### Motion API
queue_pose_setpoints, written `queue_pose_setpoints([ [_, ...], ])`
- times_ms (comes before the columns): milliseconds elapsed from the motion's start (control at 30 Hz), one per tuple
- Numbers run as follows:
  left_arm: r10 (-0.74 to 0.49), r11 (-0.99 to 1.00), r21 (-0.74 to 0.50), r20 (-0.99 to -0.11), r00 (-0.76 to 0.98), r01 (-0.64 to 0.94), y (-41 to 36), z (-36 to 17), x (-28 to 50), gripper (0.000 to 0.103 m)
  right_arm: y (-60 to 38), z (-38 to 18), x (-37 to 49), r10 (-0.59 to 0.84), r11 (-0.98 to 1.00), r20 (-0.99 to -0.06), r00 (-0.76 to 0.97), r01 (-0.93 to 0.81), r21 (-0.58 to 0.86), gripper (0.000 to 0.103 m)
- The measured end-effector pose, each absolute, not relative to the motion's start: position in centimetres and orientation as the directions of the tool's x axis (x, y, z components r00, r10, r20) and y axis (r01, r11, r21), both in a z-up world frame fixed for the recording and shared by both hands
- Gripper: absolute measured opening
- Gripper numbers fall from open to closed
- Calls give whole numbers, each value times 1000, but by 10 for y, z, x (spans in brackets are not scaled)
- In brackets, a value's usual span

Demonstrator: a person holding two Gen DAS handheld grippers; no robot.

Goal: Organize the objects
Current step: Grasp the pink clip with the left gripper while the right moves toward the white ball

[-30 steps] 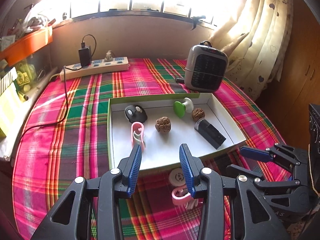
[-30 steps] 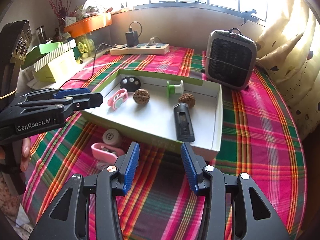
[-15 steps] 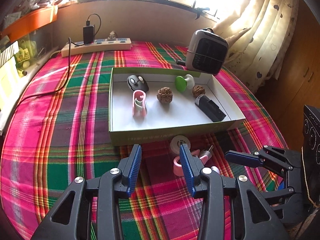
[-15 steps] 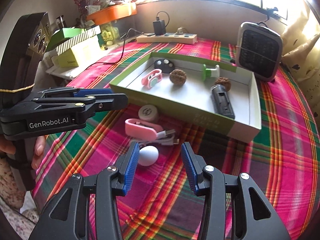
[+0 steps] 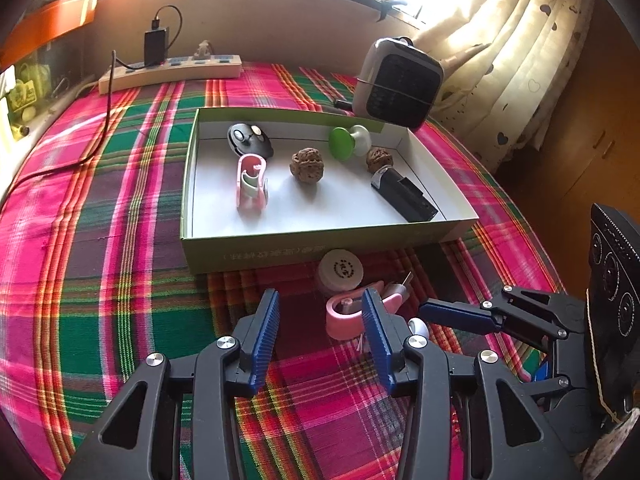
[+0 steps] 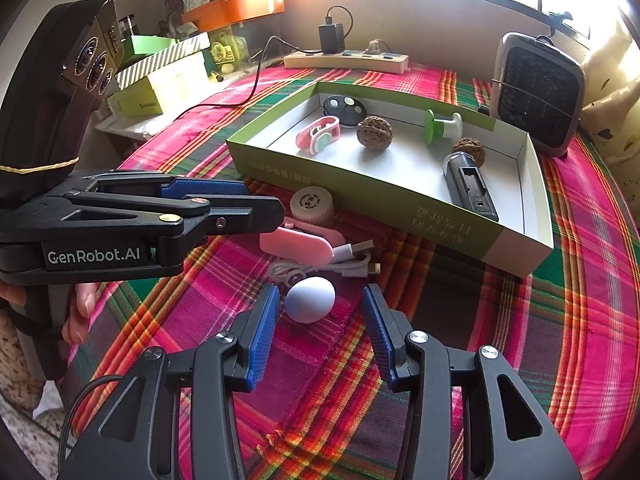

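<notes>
White egg-shaped ball on the plaid surface, outside the green box: approach-to-grasp step.
Right tongs closing, pads not yet touching it; left tongs opening, empty, near the pink cable winder. Ball's long axis runs roughly across the jaws; next: advance, pinch.

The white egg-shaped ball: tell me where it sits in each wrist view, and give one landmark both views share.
Left wrist view: white ball, lower right of centre, mostly hidden behind the left gripper's right finger.
Right wrist view: white ball, centre, on the cloth just ahead of the right gripper, not gripped.
Shared landmark: the pink cable holder, just beyond the ball.
</notes>
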State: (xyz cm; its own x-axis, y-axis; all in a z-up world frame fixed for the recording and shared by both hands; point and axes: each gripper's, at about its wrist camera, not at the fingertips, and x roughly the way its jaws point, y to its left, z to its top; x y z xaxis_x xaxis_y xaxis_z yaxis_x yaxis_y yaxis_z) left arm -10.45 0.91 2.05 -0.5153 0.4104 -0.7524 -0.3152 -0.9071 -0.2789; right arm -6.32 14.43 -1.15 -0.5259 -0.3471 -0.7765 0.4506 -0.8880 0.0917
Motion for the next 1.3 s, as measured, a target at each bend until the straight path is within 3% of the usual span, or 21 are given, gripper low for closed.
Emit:
queue_pose_setpoints([
  [200,439,-893,-299,-748,-498,-338,13,19,-106,41,147,-12,-63,-337,-894,-775,-535,440,84,27],
  [400,466,-876,-311,-739,-486,-368,19,20,-105,41,152,-10,-63,-321,-902,-773,-547,426,73,21],
  [1300,461,-853,-245,-768,-445,-460,42,14,-103,41,193,-6,-64,-251,-949,-768,-588,306,76,22],
])
